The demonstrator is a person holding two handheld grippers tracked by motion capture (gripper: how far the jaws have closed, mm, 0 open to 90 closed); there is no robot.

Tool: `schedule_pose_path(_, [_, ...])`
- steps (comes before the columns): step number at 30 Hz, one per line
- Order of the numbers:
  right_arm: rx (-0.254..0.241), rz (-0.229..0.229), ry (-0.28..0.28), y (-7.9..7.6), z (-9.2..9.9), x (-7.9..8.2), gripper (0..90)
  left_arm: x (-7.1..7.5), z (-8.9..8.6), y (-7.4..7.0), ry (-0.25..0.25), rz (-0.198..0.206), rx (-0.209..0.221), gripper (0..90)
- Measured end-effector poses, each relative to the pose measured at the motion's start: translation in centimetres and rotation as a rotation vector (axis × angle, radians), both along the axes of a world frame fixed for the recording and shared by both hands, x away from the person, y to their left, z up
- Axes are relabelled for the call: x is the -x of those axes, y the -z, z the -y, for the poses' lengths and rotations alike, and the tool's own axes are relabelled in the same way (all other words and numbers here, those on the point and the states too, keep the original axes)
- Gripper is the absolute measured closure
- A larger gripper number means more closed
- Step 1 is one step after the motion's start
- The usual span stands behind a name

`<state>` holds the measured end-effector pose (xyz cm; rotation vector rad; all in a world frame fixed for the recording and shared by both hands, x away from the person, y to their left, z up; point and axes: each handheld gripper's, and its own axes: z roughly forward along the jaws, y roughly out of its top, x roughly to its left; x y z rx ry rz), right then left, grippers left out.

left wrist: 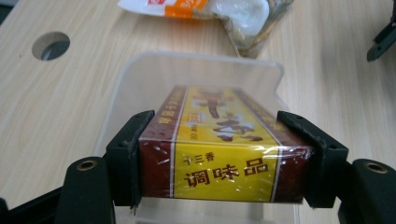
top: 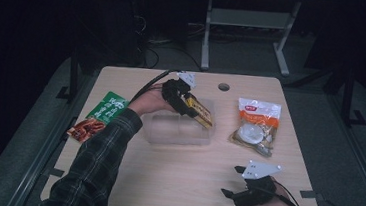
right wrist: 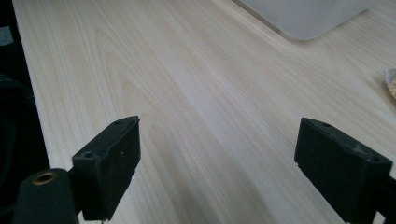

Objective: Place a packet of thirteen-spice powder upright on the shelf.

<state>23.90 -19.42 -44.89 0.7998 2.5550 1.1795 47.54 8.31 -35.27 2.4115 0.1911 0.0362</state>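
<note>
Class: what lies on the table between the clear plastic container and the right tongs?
Bare wood: high view shows nothing between clear plastic container and right tongs.

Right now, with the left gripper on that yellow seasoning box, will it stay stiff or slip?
The seasoning box likely stays stiff: its edges look straight between the left gripper jaws. Its glossy film wrap could be slippery. It probably won't roll, having flat faces, and it hangs over the clear container.
</note>
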Motion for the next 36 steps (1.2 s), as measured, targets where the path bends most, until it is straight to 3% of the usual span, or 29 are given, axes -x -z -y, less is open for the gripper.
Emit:
schedule_pose_path(16, [-0.003,-0.006,-0.003,0.0,-0.2,0.0,13.9,-0.4,1.7,0.3,0.005,-0.008,0.055,30.5])
schedule_pose_path(29, [-0.004,-0.001,-0.013,0.0,-0.2,0.0,13.9,-0.6,4.0,1.7,0.024,-0.03,0.037,30.8])
schedule_pose_path(36, [-0.003,-0.007,-0.015,0.1,-0.2,0.0,13.9,-0.5,4.6,2.1,0.022,-0.041,0.052,30.6])
